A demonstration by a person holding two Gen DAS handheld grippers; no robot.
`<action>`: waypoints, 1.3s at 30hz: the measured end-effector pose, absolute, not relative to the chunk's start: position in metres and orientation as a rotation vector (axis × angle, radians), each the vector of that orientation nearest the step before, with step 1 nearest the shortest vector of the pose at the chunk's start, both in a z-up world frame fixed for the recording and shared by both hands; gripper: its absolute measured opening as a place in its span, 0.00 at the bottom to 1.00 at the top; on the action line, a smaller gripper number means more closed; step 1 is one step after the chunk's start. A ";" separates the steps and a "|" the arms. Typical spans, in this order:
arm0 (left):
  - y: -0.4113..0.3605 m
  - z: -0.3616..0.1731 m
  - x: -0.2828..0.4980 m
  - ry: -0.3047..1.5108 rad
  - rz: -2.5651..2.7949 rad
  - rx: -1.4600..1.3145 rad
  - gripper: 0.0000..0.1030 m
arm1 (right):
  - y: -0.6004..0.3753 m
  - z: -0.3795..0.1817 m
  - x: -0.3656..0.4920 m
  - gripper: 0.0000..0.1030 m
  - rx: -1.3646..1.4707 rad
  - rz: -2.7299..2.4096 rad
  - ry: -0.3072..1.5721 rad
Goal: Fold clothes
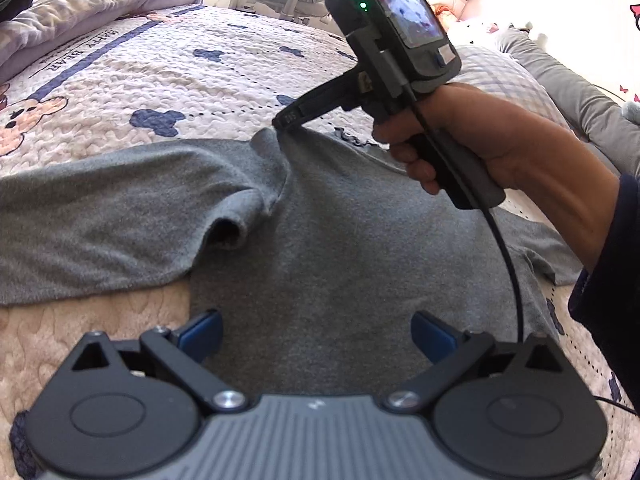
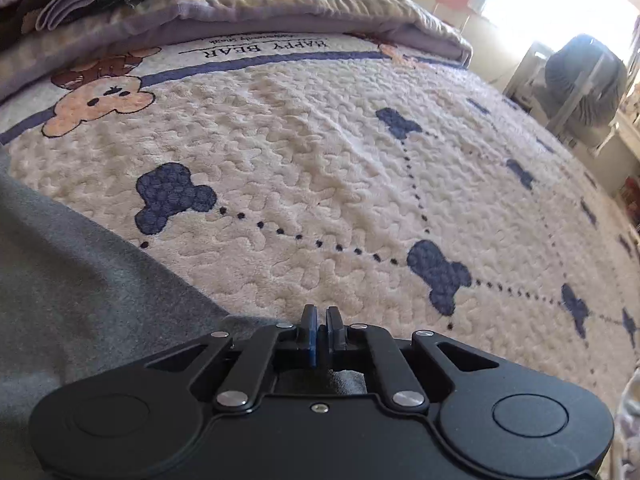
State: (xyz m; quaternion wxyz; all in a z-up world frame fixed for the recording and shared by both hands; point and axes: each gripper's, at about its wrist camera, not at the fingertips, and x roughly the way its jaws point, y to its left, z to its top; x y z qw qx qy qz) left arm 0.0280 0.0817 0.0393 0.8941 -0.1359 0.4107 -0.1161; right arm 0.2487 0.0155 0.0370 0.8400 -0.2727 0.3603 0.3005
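On bedspread (image 1: pixel 168 76), grey garment (image 1: pixel 320 240), edges cropped

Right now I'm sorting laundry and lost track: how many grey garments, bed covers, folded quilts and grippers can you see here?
Grey garment: 1, spread on the bed, a bit pinched by the right gripper.
Bed cover with bear print: 1.
Folded quilt at the far edge: 1.
Grippers: 2, the left gripper open over the garment.
Total: 5

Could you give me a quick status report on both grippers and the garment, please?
Left gripper open, hovering over the grey top. Right gripper shut on its far edge, fabric pulled up. Top lies on the quilt; nothing in the way.
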 end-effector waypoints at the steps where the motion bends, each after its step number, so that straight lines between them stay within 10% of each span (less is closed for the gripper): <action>1: 0.083 0.040 0.028 0.849 -0.238 -0.284 0.98 | 0.015 0.041 0.249 0.03 -0.571 0.621 0.738; 10: 0.096 0.047 0.030 0.818 -0.191 -0.309 0.98 | 0.007 0.055 0.266 0.00 -0.506 0.608 0.718; 12: 0.100 0.045 0.031 0.832 -0.194 -0.345 0.98 | 0.009 0.054 0.261 0.19 -0.495 0.666 0.738; 14: 0.102 0.044 0.032 0.843 -0.206 -0.373 0.98 | 0.011 0.056 0.254 0.58 -0.484 0.732 0.746; 18: 0.101 0.044 0.032 0.841 -0.202 -0.364 0.98 | 0.022 0.054 0.232 0.65 -0.544 0.848 0.751; 21: 0.102 0.043 0.032 0.847 -0.208 -0.375 0.98 | 0.029 0.035 0.228 0.57 -0.634 0.855 0.799; 23: 0.101 0.043 0.032 0.847 -0.206 -0.372 0.98 | 0.026 0.035 0.230 0.05 -0.578 0.848 0.788; 24: 0.101 0.043 0.032 0.846 -0.207 -0.367 0.98 | 0.025 0.035 0.228 0.01 -0.571 0.816 0.768; 39: 0.107 0.042 0.034 0.842 -0.171 -0.359 0.98 | 0.036 0.038 0.238 0.01 -0.560 0.620 0.576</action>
